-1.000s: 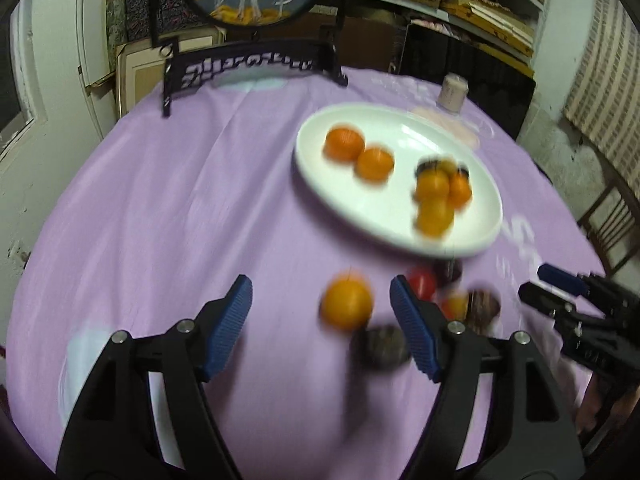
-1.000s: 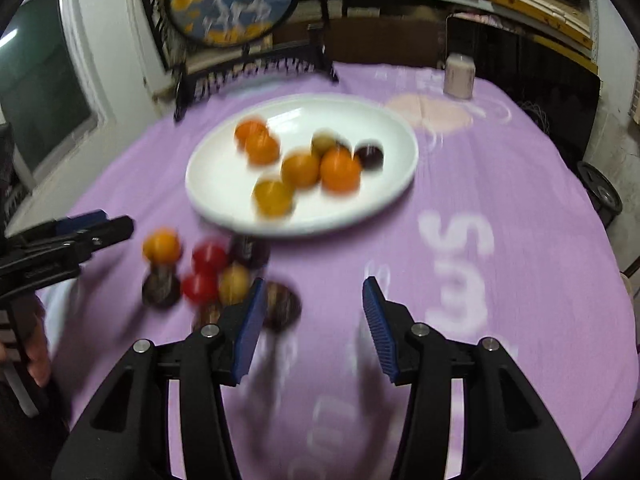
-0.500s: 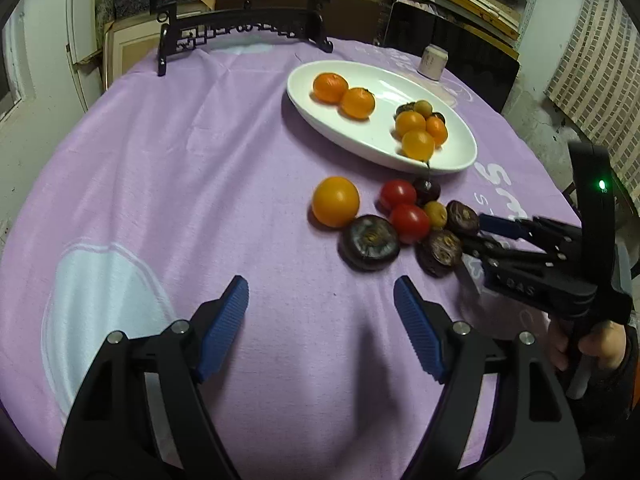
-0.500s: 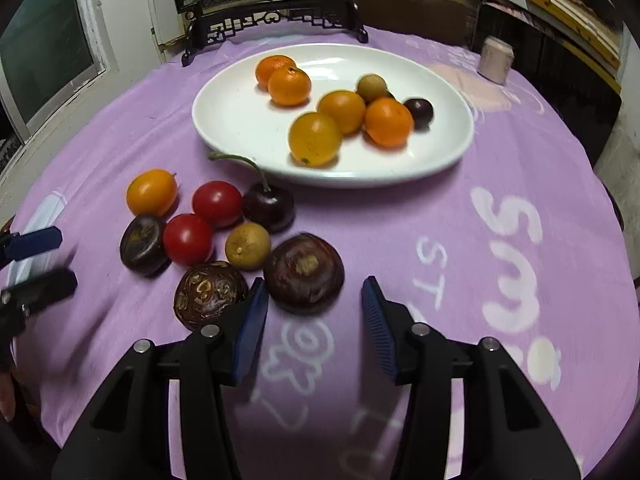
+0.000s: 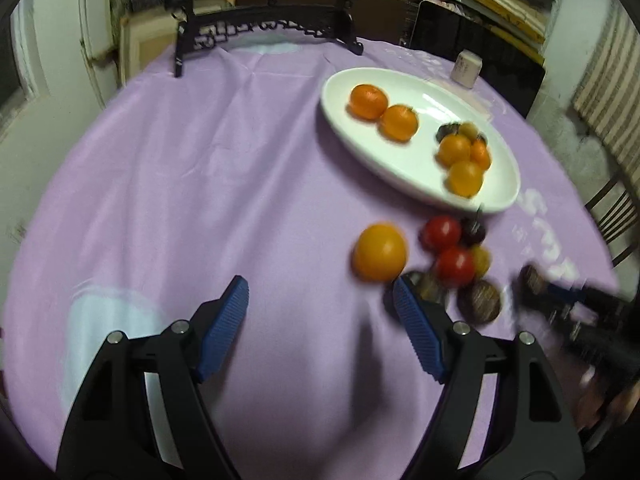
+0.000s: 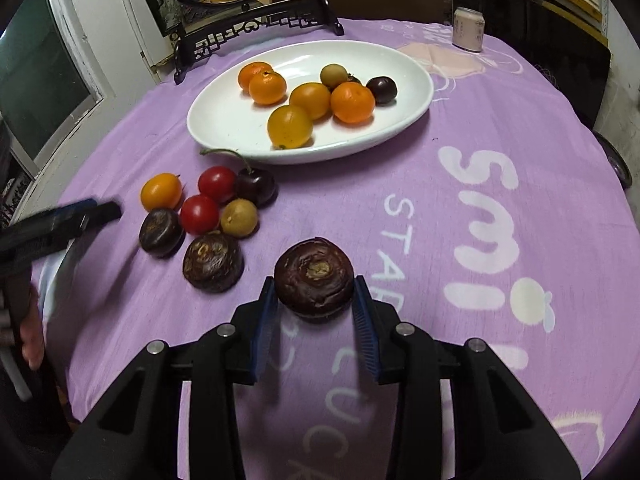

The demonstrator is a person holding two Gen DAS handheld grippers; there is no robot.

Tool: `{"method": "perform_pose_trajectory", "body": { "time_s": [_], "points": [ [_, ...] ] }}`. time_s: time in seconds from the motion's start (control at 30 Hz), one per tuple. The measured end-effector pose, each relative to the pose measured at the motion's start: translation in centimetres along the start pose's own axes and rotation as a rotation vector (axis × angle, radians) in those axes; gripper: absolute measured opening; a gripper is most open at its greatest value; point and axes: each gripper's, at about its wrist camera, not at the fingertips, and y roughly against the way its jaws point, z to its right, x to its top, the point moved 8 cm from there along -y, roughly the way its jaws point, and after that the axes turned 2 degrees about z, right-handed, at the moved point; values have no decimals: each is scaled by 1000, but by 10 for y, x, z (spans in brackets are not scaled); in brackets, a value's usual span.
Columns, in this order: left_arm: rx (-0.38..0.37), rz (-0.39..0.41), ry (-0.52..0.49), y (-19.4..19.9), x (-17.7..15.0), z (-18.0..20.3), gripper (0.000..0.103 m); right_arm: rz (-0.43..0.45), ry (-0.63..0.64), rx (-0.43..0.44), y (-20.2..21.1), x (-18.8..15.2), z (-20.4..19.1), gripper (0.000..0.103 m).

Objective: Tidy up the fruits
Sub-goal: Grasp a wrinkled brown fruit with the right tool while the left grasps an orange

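My right gripper (image 6: 315, 300) is shut on a dark brown water chestnut (image 6: 314, 277), held just above the purple cloth. A white oval plate (image 6: 224, 120) holds several oranges, yellow tomatoes and a dark cherry. Loose fruit lies in front of it: an orange tomato (image 6: 161, 191), two red tomatoes (image 6: 199, 214), a cherry (image 6: 256, 186), a yellow-green fruit (image 6: 239, 217) and two dark chestnuts (image 6: 213, 262). My left gripper (image 5: 320, 312) is open and empty, just left of the orange tomato (image 5: 379, 252) and the pile. The plate shows in the left wrist view (image 5: 400, 168).
A black carved stand with a round painted panel (image 6: 256, 24) stands at the table's far edge. A small pale can (image 6: 468, 29) sits far right. The table is round with a purple cloth (image 6: 500, 128). A chair (image 5: 616, 212) is at the right.
My right gripper closed on the nearest dark chestnut and drew it away from the pile. My left gripper moved forward toward the pile and stayed open.
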Motion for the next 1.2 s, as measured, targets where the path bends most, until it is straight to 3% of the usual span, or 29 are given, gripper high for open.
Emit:
{"method": "perform_pose_trajectory", "body": {
  "time_s": [0.1,0.17,0.27,0.33,0.43,0.8,1.2],
  "points": [
    [17,-4,-21,-15,13,15,74,0,4,19,3,-5,-5,38],
    [31,-37,-45,-29,12,22,64,2,7,25,4,-5,-7,38],
    [-7,-95,-29,-47,8,31,61,9,8,31,7,-5,-7,38],
    [31,-76,-58,-52,8,35,61,12,4,38,8,-5,-6,38],
    [13,-63,-71,-49,7,42,36,11,3,48,7,-6,-8,38],
    [-33,1,-50,-7,0,48,36,50,2,49,21,1,-8,38],
    [-77,81,-133,32,13,75,36,98,15,58,34,16,-15,38]
  ]
}}
